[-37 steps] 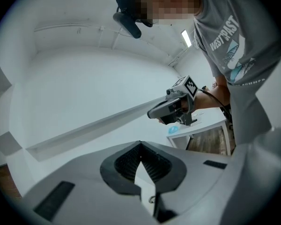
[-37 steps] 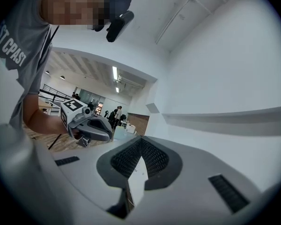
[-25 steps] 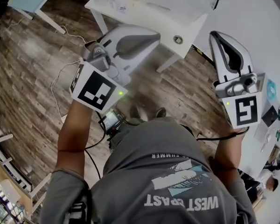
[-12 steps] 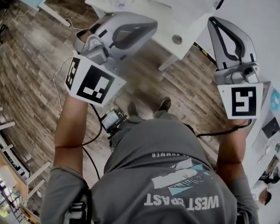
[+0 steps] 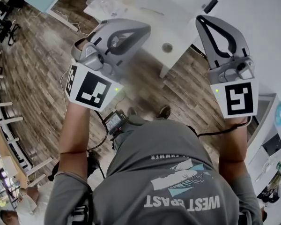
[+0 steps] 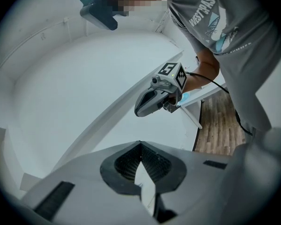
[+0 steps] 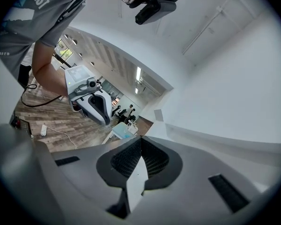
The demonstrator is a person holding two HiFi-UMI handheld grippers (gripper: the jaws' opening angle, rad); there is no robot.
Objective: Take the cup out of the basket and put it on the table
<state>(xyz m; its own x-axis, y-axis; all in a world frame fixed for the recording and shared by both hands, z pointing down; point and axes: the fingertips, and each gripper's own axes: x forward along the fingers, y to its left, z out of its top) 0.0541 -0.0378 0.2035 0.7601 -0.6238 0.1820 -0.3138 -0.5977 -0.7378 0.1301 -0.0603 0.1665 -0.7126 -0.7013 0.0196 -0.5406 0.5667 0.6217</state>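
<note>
No cup or basket shows in any view. In the head view my left gripper (image 5: 146, 30) is held up over the wooden floor, its tip near the white table's (image 5: 145, 6) front edge, jaws together with nothing between them. My right gripper (image 5: 200, 19) points up toward the table's right corner, also shut and empty. The left gripper view looks across at the right gripper (image 6: 141, 110) against a white wall. In the right gripper view the left gripper (image 7: 104, 121) hangs in front of a long room.
A round grommet (image 5: 167, 47) and a black object (image 5: 210, 5) lie on the table. A table leg (image 5: 175, 61) slants down to the wood floor (image 5: 33, 69). White shelving (image 5: 271, 139) stands at the right. Cables (image 5: 103, 125) trail by the person's feet.
Both grippers have shifted up in the head view, the right one also leftward. More of the table has come into sight at the top.
</note>
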